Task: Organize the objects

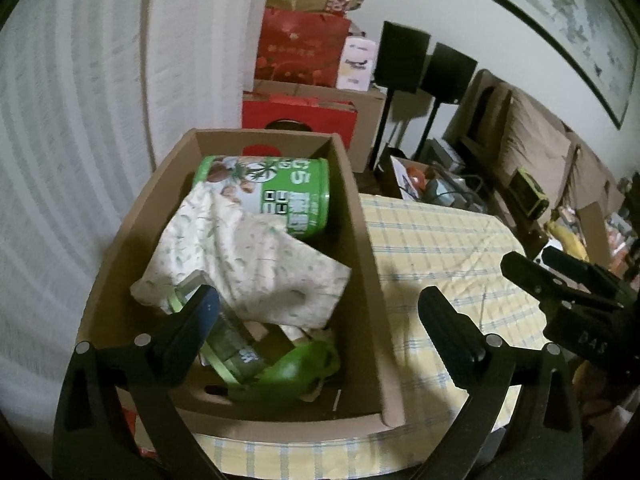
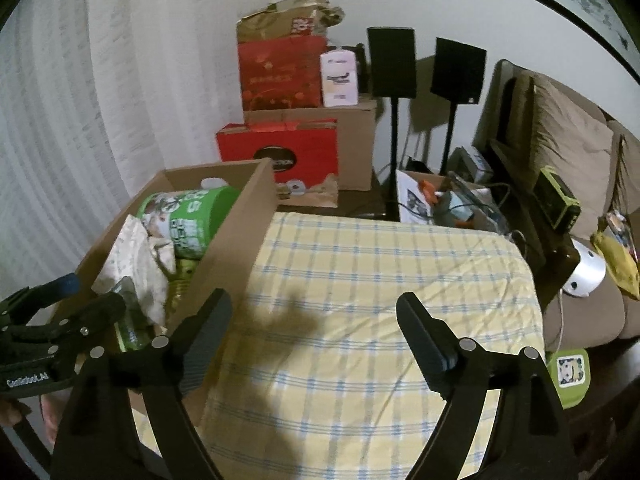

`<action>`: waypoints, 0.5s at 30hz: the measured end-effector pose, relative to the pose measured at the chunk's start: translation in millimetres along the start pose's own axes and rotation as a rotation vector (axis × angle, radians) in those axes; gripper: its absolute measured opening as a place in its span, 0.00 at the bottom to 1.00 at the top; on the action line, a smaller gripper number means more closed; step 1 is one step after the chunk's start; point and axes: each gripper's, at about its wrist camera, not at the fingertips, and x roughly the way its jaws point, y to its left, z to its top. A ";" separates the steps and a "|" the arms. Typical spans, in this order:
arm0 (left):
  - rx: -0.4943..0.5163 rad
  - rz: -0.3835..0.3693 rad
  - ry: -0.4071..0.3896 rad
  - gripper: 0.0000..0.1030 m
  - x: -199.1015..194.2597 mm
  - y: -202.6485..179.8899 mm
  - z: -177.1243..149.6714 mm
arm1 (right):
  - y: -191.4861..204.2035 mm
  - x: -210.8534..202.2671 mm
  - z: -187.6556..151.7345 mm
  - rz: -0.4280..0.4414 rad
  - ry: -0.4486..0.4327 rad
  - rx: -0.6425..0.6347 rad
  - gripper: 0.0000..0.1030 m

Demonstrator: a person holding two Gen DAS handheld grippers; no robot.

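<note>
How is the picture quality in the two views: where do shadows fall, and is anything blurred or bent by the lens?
Left wrist view: strong fisheye bending of the white curtain; the brown cardboard box is slightly soft; a dark shadow lies on the yellow checked tablecloth. Right wrist view: dim, warm light; a large gripper-shaped shadow falls on the tablecloth; black corners frame both pictures.

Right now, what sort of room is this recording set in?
Most likely a lived-in living room at home: a brown sofa by the wall, two black speakers on stands, stacked gift boxes, and a checked tablecloth carrying the cardboard box.
</note>
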 end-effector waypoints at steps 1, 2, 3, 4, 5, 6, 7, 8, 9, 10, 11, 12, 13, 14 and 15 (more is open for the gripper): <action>0.004 -0.002 -0.001 0.97 -0.7 -2.3 -0.5 | -2.9 -1.1 0.1 -0.005 -0.001 0.004 0.87; 0.007 -0.005 -0.003 0.97 -1.6 -5.1 -0.5 | -6.4 -2.5 -0.3 -0.012 -0.001 0.009 0.90; 0.010 -0.008 -0.005 0.97 -2.4 -7.5 -1.0 | -8.6 -3.4 -0.4 -0.018 0.000 0.012 0.98; 0.013 -0.010 -0.006 0.97 -3.4 -10.2 -1.2 | -11.1 -4.7 -1.2 -0.024 0.000 0.014 1.00; 0.017 -0.012 -0.007 0.97 -4.3 -13.6 -1.4 | -14.0 -6.3 -2.2 -0.030 -0.003 0.015 1.00; 0.019 -0.012 -0.008 0.97 -4.6 -15.6 -1.6 | -17.1 -8.1 -3.5 -0.037 -0.003 0.019 1.00; 0.021 -0.013 -0.008 0.97 -4.9 -17.4 -2.0 | -19.0 -9.0 -4.3 -0.039 -0.004 0.020 1.00; 0.023 -0.015 -0.006 0.97 -4.8 -19.5 -2.6 | -21.6 -10.4 -5.5 -0.041 -0.005 0.024 1.00; 0.026 -0.017 -0.004 0.97 -4.7 -22.1 -3.0 | -23.6 -11.3 -6.3 -0.044 -0.006 0.028 1.00; 0.028 -0.018 -0.002 0.97 -4.7 -22.4 -3.4 | -25.8 -12.4 -7.0 -0.044 -0.007 0.032 1.00; 0.032 -0.017 0.000 0.97 -4.2 -24.0 -4.0 | -27.7 -13.4 -7.7 -0.045 -0.007 0.035 1.00; 0.035 -0.017 0.001 0.97 -3.9 -26.0 -4.7 | -29.5 -14.7 -8.5 -0.047 -0.009 0.037 1.00; 0.036 -0.019 0.002 0.97 -3.6 -27.6 -5.4 | -30.7 -15.3 -9.0 -0.048 -0.010 0.038 1.00; 0.036 -0.018 0.002 0.97 -3.5 -28.7 -6.1 | -31.9 -16.3 -10.0 -0.049 -0.009 0.040 1.00; 0.035 -0.019 0.002 1.00 -3.5 -29.7 -6.7 | -32.8 -17.0 -10.7 -0.049 -0.009 0.040 1.00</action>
